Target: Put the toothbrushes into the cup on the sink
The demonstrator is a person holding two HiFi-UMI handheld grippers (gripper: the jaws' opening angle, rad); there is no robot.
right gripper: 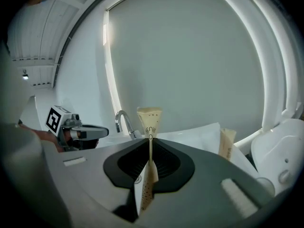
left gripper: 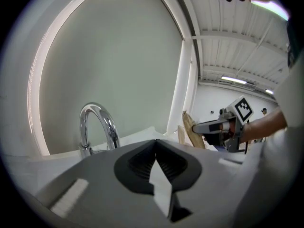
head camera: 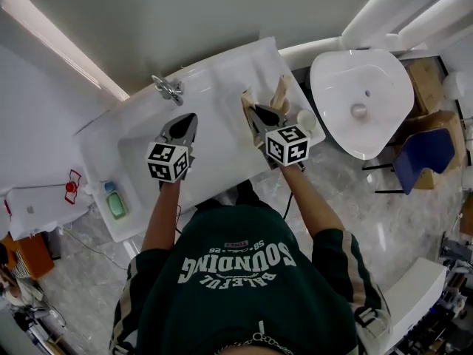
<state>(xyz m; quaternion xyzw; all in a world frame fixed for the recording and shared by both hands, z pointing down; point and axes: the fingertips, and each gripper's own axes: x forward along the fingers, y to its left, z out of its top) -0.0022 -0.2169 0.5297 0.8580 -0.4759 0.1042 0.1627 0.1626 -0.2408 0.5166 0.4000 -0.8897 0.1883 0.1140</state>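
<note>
person standing at a white sink (head camera: 222, 143)
right claw (right gripper: 150, 140) clamps a paper-wrapped toothbrush (right gripper: 149, 118) over the sink's right side, near the cup (head camera: 306, 119) at its right edge; left claw (left gripper: 156, 142) closed, empty.

You have a chrome faucet (head camera: 170, 89) as your fixed mark, with a long light strip (head camera: 59, 39) running along the wall up and to its left. Down and to the left of the faucet, a green bar of soap (head camera: 117, 205) lies in a white dish, and farther left a white sheet bears a red mark (head camera: 70, 187). Well to the right of the faucet stands a white ceramic bowl with a drain hole (head camera: 362, 102); farther right still are a blue chair (head camera: 425, 154) and a cardboard box (head camera: 425, 80), all on a grey marbled floor (head camera: 369, 213).
</note>
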